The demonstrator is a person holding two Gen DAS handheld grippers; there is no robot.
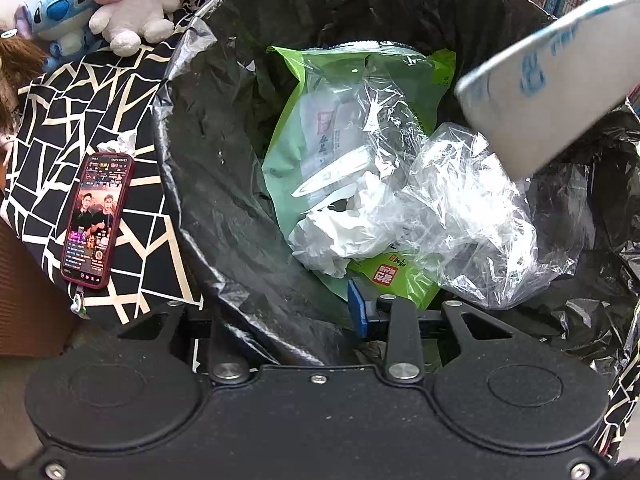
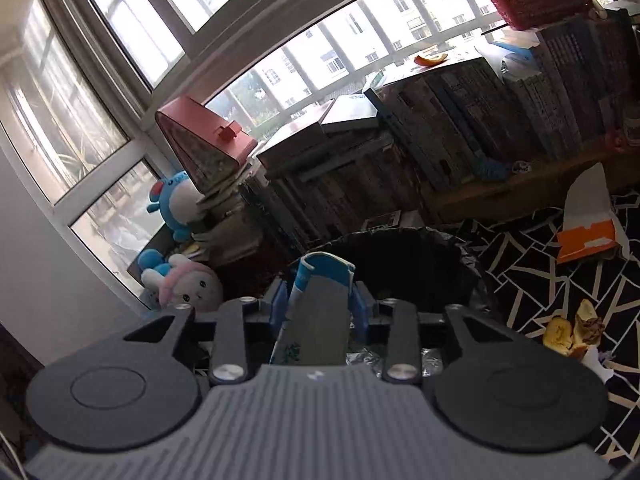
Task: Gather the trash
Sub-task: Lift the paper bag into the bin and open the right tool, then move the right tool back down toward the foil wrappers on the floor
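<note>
My left gripper (image 1: 320, 312) points down into a bin with a black liner (image 1: 224, 184). The lined rim runs between its jaws. One blue finger (image 1: 358, 308) shows inside the bin and the other is hidden behind the liner. Inside lie a green wrapper (image 1: 288, 148), crumpled clear plastic (image 1: 460, 200) and a white tissue (image 1: 328, 236). My right gripper (image 2: 320, 300) is shut on a white and blue carton (image 2: 320, 312), which is bowed between the pads. That carton (image 1: 552, 80) hangs over the bin's right side. The bin (image 2: 400, 256) is just ahead of the right gripper.
On the black and white cloth lie a phone (image 1: 98, 220), a tissue (image 1: 118, 144), a torn orange and white box (image 2: 588, 232) and fruit peel (image 2: 572, 330). Plush toys (image 1: 128, 4) sit behind the bin. Stacked books (image 2: 480, 132) line the window.
</note>
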